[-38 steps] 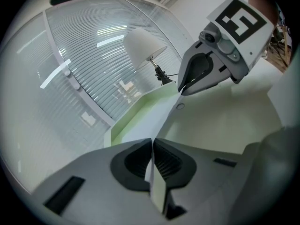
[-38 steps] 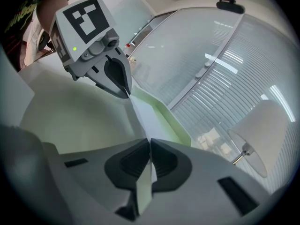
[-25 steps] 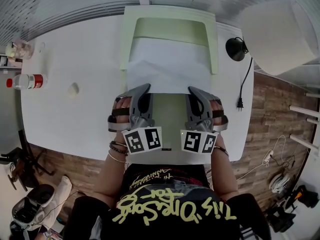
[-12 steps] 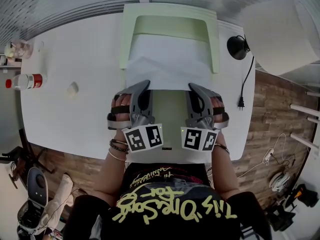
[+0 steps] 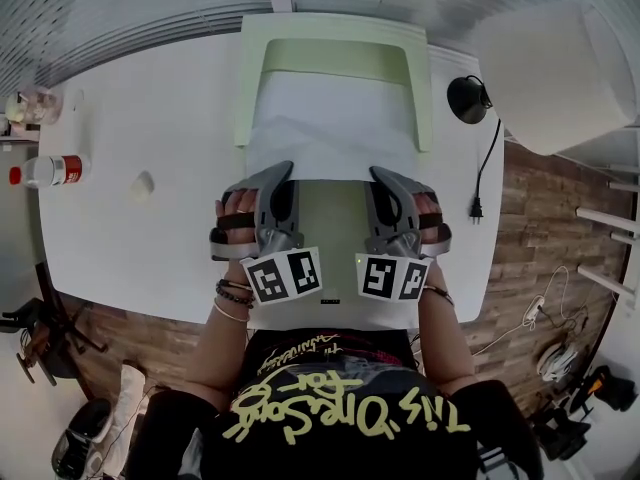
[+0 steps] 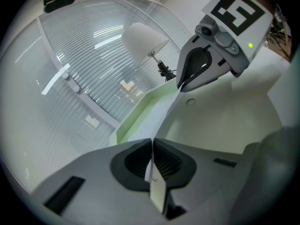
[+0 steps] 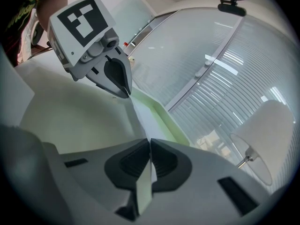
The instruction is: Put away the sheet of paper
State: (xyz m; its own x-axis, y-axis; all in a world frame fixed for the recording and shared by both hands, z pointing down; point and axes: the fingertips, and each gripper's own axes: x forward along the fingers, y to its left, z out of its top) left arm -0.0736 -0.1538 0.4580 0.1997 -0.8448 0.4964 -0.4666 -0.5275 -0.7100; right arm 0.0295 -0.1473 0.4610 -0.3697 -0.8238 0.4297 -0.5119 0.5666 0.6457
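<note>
Vs earlier frame: grippers barely shifted; buckle in white paper sheet (image 5: pixel 330 128) now flatter. L gripper (image 5: pixel 284 171) and R gripper (image 5: pixel 377 174) each clenched on one near corner. Two-point hold prob. for tension, sheet square over pale green plastic tray (image 5: pixel 425 88). Far end lying in tray.

Sheet of paper (image 5: pixel 330 123): white, thin, matt, lightly creased.
Tray (image 5: pixel 425 88): pale green plastic, smooth, low sheen.
Table (image 5: pixel 140 238): white top, smooth, matt.
Left gripper (image 5: pixel 284 168), right gripper (image 5: pixel 378 172): grey moulded plastic, matt; pads (image 6: pixel 133 162) dark, ribbed.
Lampshade (image 5: pixel 545 63): white, matt.
Bottle (image 5: pixel 45 171): clear plastic, glossy, red label.
Wall (image 5: pixel 120 13): ribbed panels, glossy.
Floor (image 5: pixel 530 228): wood-look planks, brown grain.
</note>
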